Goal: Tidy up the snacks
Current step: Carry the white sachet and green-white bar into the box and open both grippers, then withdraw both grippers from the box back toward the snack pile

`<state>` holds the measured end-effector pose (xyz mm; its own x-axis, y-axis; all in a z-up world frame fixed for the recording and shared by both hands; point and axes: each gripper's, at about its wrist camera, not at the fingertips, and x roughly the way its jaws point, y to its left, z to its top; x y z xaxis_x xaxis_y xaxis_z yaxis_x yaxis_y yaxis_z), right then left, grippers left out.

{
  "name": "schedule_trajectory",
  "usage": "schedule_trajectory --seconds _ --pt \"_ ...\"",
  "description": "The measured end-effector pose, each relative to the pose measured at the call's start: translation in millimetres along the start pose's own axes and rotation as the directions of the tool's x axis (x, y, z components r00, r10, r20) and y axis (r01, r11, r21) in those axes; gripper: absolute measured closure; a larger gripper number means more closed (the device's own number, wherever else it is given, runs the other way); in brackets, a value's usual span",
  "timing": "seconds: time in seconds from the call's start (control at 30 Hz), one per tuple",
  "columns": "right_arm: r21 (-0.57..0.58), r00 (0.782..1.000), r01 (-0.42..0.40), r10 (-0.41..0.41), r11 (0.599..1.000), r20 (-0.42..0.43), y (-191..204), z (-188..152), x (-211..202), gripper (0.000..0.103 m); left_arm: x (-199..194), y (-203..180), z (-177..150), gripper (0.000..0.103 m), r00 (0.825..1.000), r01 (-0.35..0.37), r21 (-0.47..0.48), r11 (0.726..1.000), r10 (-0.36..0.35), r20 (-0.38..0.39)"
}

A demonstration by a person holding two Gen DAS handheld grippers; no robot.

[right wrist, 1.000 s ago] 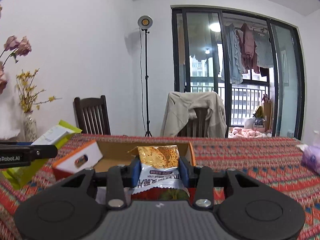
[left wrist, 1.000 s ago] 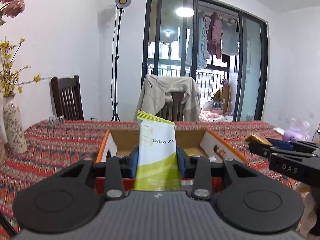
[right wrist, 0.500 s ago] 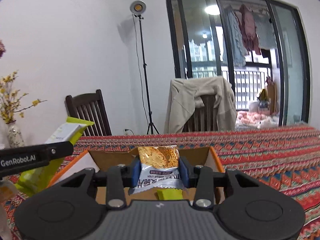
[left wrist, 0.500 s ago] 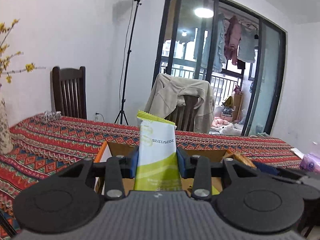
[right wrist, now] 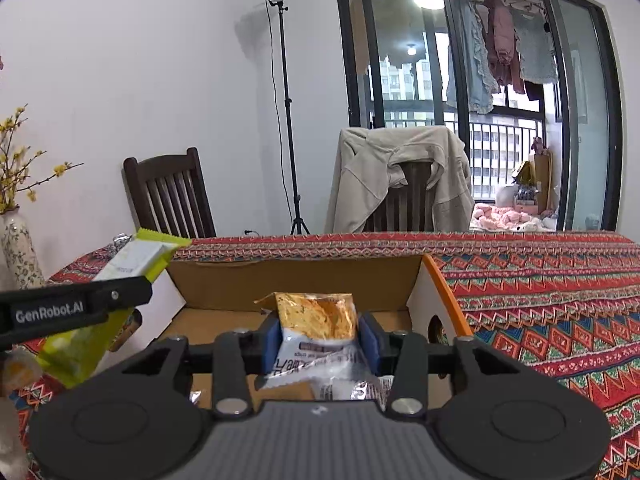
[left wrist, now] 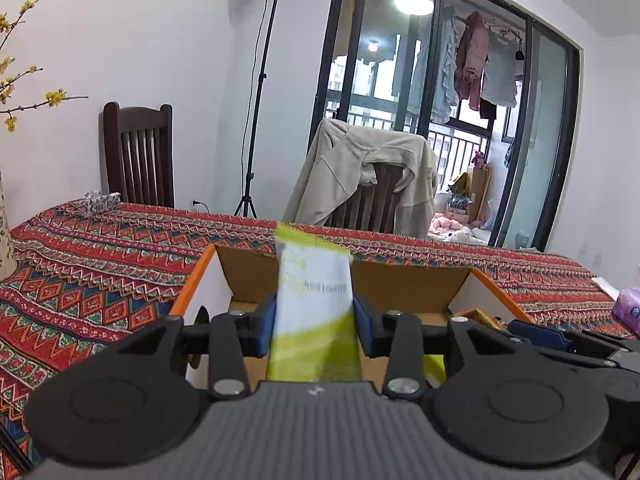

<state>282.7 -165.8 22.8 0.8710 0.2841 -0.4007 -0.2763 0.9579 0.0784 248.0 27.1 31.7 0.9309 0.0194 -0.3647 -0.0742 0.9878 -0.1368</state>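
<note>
An open cardboard box (left wrist: 400, 280) with orange edges stands on the patterned tablecloth. My left gripper (left wrist: 315, 312) hovers over its near left part with a green and white snack packet (left wrist: 314, 280) upright between the pads. Its jaws are opening, and the packet looks blurred. My right gripper (right wrist: 319, 340) is over the right part of the box (right wrist: 296, 284) with an orange chip packet (right wrist: 316, 312) between its pads, jaws opening too. Other packets (right wrist: 352, 388) lie inside beneath it. The green packet (right wrist: 132, 260) and a left finger (right wrist: 80, 308) show at the right wrist view's left edge.
A flowered vase (right wrist: 20, 248) stands on the table at the far left. A purple tissue pack (left wrist: 628, 308) lies at the right. Two dark chairs, one draped with a beige jacket (right wrist: 400, 176), and a lamp stand (right wrist: 286, 120) are behind the table.
Both grippers have moved forward and slightly down with their packets and now hang over the box interior. The green packet has gone blurred between the left pads.
</note>
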Motion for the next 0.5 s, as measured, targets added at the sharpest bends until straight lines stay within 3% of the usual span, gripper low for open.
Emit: schedule_trajectory --seconds 0.07,0.13,0.17,0.2,0.23,0.3,0.5 --pt "0.002 1.0 0.001 -0.001 1.0 -0.008 -1 -2 -1 0.056 -2 -2 -2 0.048 1.0 0.0 -0.001 1.0 0.0 0.008" --pt "0.004 1.0 -0.005 0.005 1.0 -0.009 -2 -3 -3 0.033 -4 0 -2 0.022 1.0 -0.01 -0.008 1.0 0.01 0.023" --pt "0.005 1.0 -0.005 0.005 1.0 -0.003 -2 -3 -4 0.024 -6 1 -2 0.018 0.999 -0.016 -0.013 1.0 0.016 0.037" --pt "0.005 1.0 -0.005 0.005 1.0 0.004 -2 -3 -6 0.01 -7 2 -2 0.008 0.999 -0.023 -0.018 1.0 0.023 0.046" --pt "0.006 1.0 -0.004 0.004 1.0 0.012 -3 -3 -8 0.003 -8 3 -2 0.0 0.998 -0.036 -0.028 0.999 0.037 0.052" --pt "0.011 1.0 -0.006 0.006 1.0 0.019 -4 -2 -9 0.0 -10 5 -3 0.0 0.996 -0.064 -0.043 0.997 0.066 0.056" --pt "0.015 1.0 0.007 -0.007 1.0 0.002 -6 -3 -8 0.0 -11 9 -1 0.0 0.996 -0.063 -0.057 0.996 0.066 0.057"
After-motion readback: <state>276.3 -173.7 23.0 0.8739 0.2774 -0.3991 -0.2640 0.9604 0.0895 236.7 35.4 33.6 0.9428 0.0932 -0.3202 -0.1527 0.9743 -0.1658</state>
